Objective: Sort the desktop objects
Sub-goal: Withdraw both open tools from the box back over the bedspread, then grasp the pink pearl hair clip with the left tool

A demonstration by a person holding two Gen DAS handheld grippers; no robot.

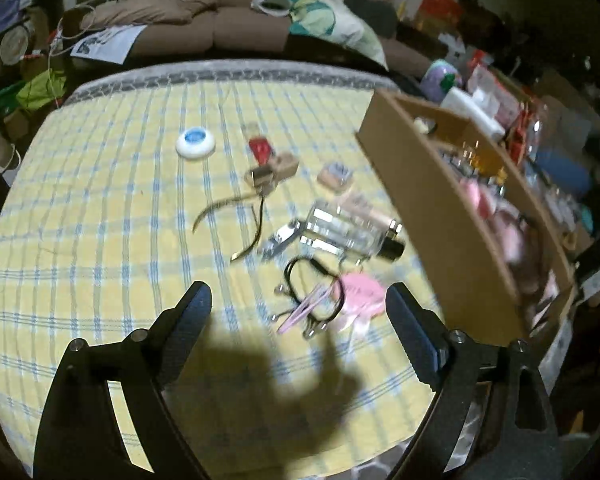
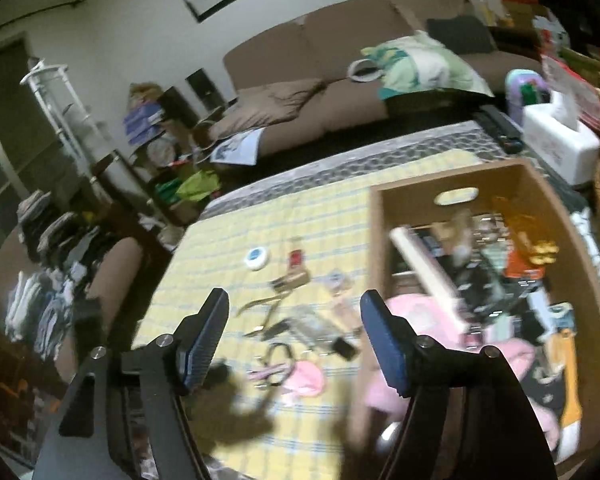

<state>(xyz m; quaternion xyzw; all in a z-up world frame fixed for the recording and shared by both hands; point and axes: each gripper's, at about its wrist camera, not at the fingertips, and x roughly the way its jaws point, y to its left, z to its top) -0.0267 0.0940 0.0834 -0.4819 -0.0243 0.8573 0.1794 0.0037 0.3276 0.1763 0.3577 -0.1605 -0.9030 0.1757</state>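
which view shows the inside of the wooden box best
The right wrist view: it looks down into the wooden box, so its handle slot and the jumble inside show, though blurred. The left wrist view catches the box from the side, so mostly its outer wall and a thin strip of contents.

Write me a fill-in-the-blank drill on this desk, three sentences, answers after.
1. The round white case has a ___ centre.
2. The pink comb lies on a yellow ___ tablecloth.
3. Both the left hand-held gripper and the right hand-held gripper stand ___, holding nothing.

Missing words: blue; checked; open
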